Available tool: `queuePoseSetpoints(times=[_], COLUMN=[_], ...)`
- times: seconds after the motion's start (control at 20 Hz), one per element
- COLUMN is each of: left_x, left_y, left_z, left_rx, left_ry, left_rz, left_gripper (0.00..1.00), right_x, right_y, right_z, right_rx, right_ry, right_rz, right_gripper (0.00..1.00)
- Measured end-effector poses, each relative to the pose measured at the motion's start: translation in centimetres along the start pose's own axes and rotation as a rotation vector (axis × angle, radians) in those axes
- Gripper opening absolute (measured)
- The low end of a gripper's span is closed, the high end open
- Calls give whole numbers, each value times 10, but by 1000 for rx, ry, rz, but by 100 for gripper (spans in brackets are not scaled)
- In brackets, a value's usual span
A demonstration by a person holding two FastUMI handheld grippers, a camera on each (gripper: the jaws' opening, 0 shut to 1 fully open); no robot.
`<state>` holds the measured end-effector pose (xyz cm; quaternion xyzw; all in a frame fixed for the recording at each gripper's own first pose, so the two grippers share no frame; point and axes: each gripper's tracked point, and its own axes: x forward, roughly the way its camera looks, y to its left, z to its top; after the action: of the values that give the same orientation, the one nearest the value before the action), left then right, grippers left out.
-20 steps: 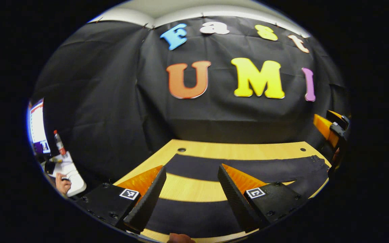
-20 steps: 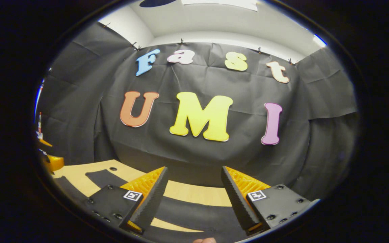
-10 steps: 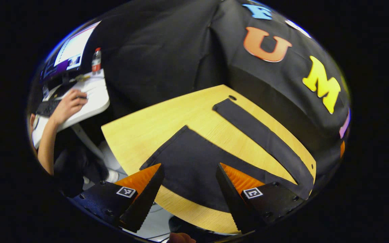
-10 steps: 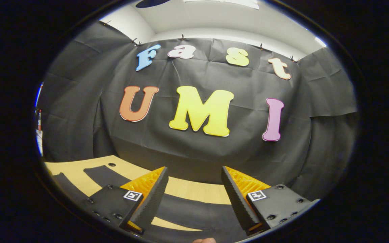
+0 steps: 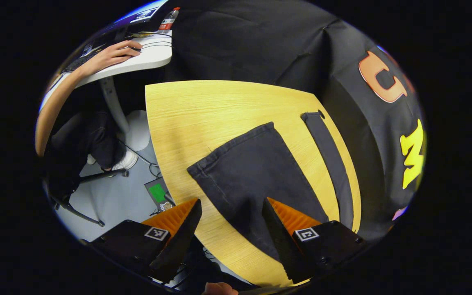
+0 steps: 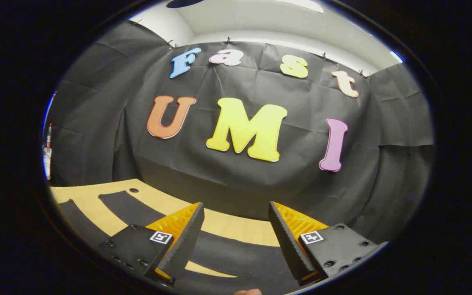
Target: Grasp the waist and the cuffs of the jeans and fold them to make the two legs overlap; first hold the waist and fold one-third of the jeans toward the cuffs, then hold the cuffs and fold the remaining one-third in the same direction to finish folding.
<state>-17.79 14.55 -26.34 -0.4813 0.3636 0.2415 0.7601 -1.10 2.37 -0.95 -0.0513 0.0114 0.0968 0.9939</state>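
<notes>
Black denim: the jeans lie flat on the pale wooden counter, the two legs spread apart with bare wood between them.
Near leg: its cuff ends in the middle of the counter, and the leg runs back under the left hand-held gripper.
Far leg: a narrow strip along the counter's far edge, its end beside a small hole in the counter top.
Left hand-held gripper: fingers spread wide, holding nothing, hovering above the near leg close to the counter's near edge.
Right hand-held gripper: fingers spread wide, empty, above dark denim that crosses the counter beneath it; both legs stretch off to the left.
Beyond the counter: a person's arm rests on a white desk, with a bottle on it.
</notes>
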Motion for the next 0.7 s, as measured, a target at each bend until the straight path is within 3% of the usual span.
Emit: queuePoseSetpoints(times=[0.25,0.4,0.55,0.7], left_x=[15,22,27,32], left_y=[-20,-28,-28,-25], left_z=[17,23,24,27], left_rx=[-29,-31,-11,-63], left_ry=[-12,-15,9,27], left_rz=[-40,-48,-27,-29], left_gripper=[96,96,95,90], right_x=[-3,-4,-3,-2], right_y=[-9,-21,-34,-37], right_z=[-13,-28,-44,-66], right_rx=[10,76,213,498], right_ry=[41,103,182,350], right_rz=[-12,-28,-15,60], right_gripper=[96,96,97,99])
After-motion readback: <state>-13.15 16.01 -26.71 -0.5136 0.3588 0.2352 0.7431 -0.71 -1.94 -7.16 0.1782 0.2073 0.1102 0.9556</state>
